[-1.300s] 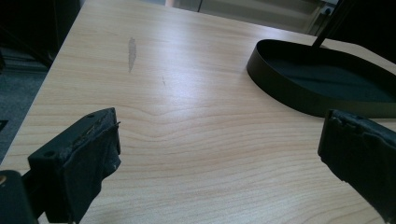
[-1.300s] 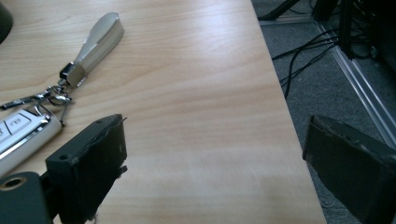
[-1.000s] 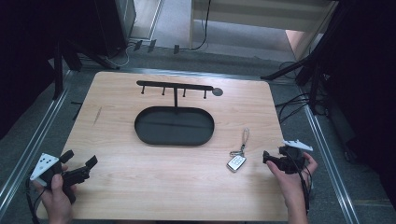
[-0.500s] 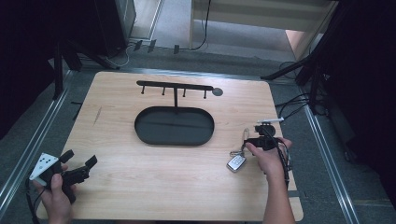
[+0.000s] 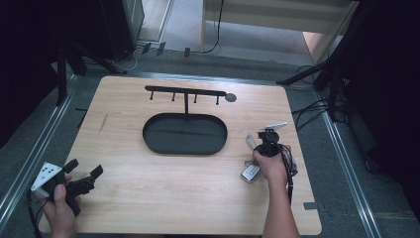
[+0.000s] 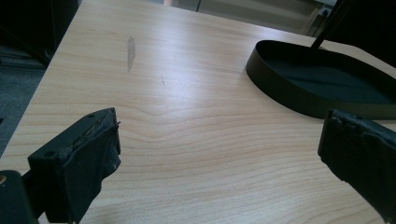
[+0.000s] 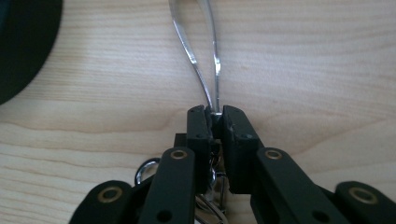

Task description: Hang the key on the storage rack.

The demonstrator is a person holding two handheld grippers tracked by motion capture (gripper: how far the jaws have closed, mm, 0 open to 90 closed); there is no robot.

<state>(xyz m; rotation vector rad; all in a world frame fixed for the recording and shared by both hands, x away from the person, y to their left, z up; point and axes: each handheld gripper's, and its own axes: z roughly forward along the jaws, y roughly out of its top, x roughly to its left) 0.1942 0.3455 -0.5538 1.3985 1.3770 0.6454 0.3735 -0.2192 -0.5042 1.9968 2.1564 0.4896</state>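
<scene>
Jaws: right gripper (image 7: pixel 213 116) pinched on strap loop (image 7: pixel 205 56) of key fob (image 5: pixel 250 172), right of tray (image 5: pixel 184 134) on table (image 5: pixel 163 198) | left gripper (image 5: pixel 81 179) wide, empty, near-left | step: likely grasp | next: lift toward hook rack (image 5: pixel 185 92), probably

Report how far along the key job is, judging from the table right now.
Done: the right gripper has shut on the key's strap. In hand: nothing lifted; the key fob lies on the table. Left, probably: hanging it on the bare hook rack above the tray. The left gripper waits open.
</scene>
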